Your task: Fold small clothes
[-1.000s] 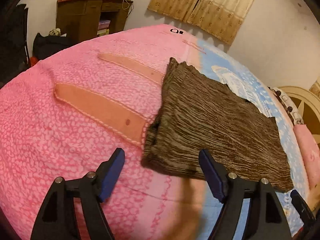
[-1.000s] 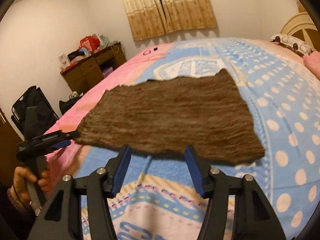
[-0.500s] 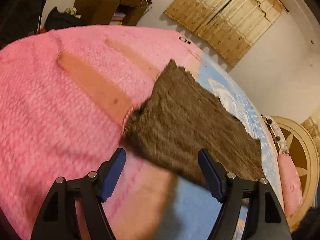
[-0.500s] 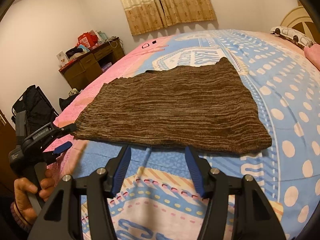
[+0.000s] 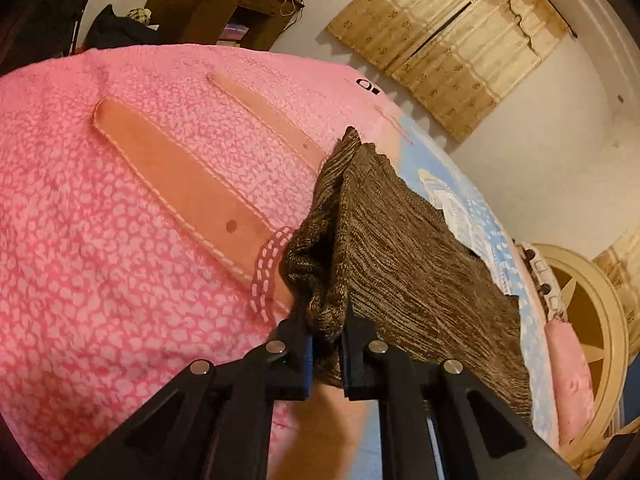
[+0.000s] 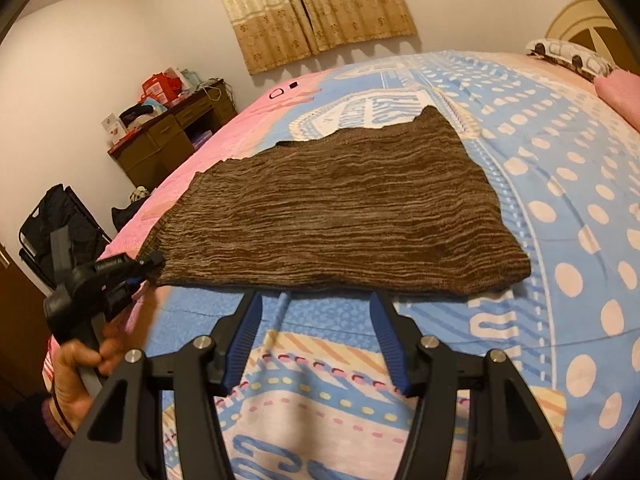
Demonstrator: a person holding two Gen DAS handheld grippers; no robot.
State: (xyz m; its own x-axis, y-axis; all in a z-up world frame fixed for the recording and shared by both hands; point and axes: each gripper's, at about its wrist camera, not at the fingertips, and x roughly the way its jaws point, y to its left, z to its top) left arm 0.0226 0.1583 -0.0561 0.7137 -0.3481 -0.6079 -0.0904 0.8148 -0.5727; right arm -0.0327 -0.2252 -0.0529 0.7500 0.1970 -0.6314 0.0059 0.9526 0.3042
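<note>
You have one brown striped knitted garment (image 6: 340,216) on one bed covered in a pink and blue patterned blanket (image 6: 560,184), two black hand-held grippers with blue pads, left (image 5: 326,354) and right (image 6: 316,340), and one dark wooden desk (image 6: 168,140).

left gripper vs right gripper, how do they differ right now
The left gripper is shut on a bunched corner of the brown knit garment; the right gripper is open and holds nothing. The left sits at the garment's corner over the pink blanket; the right is just short of its near edge. Both have black frames with blue pads.
</note>
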